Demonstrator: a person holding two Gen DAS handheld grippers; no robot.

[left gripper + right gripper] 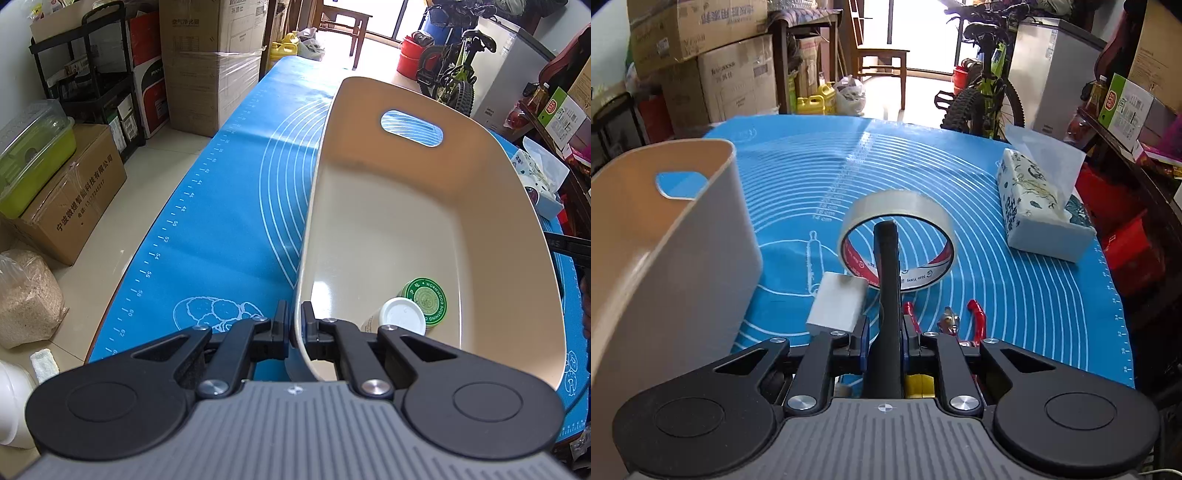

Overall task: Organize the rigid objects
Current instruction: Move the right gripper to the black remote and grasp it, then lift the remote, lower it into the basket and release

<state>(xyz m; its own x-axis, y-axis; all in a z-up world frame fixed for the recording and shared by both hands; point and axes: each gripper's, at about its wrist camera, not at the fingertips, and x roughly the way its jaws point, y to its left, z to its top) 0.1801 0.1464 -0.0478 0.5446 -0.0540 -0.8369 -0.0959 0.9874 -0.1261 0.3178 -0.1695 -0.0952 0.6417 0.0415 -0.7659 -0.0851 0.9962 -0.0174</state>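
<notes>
My left gripper is shut on the near rim of a beige plastic basket, which stands on the blue mat. Inside it lie a green-lidded round tin and a white-capped bottle. My right gripper is shut on a long black tool handle that points forward, above the mat. Ahead of it lies a roll of clear tape. A white block lies to its left, and a red-and-silver toy figure to its right. The basket fills the left of the right wrist view.
A tissue pack lies at the mat's right side. The blue mat covers the table. Cardboard boxes, a black shelf cart, a bicycle and a chair surround the table.
</notes>
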